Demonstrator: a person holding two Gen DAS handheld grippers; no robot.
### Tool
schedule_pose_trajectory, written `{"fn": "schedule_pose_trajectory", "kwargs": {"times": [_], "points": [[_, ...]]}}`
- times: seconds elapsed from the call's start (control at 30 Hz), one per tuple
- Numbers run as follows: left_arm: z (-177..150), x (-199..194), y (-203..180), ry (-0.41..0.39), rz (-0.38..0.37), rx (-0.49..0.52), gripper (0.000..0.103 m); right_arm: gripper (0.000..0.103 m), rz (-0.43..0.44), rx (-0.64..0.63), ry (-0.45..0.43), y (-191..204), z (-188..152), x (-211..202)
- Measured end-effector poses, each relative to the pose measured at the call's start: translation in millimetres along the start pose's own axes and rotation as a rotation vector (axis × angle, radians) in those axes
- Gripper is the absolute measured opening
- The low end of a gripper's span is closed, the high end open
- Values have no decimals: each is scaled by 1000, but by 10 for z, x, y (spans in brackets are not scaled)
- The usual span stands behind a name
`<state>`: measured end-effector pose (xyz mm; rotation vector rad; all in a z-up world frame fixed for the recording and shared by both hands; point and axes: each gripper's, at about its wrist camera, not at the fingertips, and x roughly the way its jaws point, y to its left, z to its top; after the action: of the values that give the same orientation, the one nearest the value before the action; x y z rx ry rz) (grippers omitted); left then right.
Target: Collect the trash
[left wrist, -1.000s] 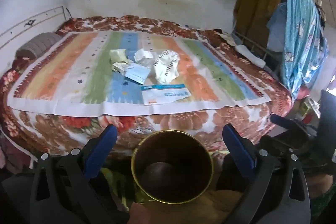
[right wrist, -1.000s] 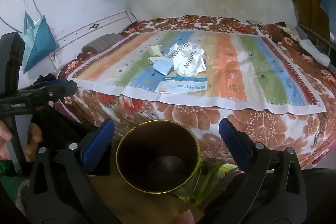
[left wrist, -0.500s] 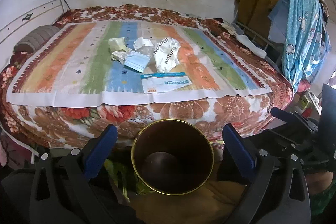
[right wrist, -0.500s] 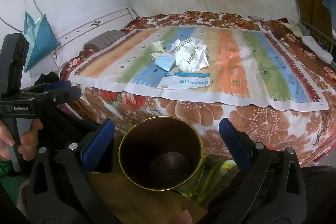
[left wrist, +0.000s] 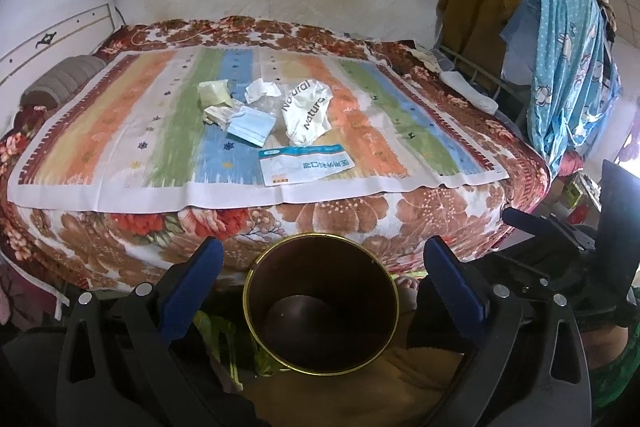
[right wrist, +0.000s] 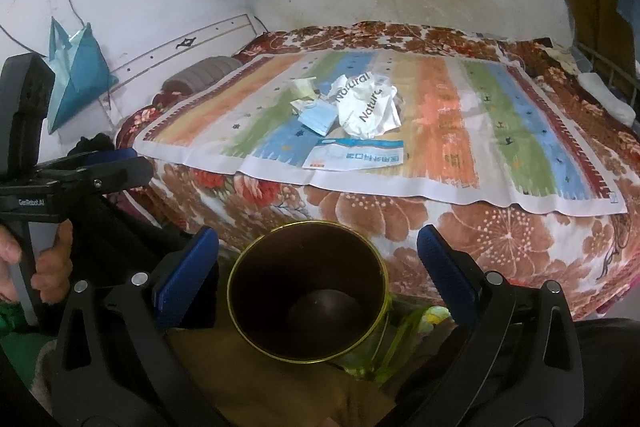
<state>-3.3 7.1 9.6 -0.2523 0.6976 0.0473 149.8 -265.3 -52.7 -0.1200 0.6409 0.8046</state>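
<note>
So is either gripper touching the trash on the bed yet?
Apart. In the left wrist view the open left gripper hangs over the bin, short of the trash; the right wrist view shows the right gripper likewise.

Bin base hidden by its own rim, crumpled tissue partly behind Natural wrapper, flat packet print too small, hand cut off at left edge
</note>
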Motion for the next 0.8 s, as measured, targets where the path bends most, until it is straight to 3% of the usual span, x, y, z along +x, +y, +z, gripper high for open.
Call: {"fn": "schedule_pose_trajectory", "kwargs": {"times": [0.57,0.8], "points": [[11,13,106,8,-6,-47,97,94,10,22,-6,35,49,-114],[13,12,118,8,-5,-50,97,94,16,-27,12,143,38,-121]]}}
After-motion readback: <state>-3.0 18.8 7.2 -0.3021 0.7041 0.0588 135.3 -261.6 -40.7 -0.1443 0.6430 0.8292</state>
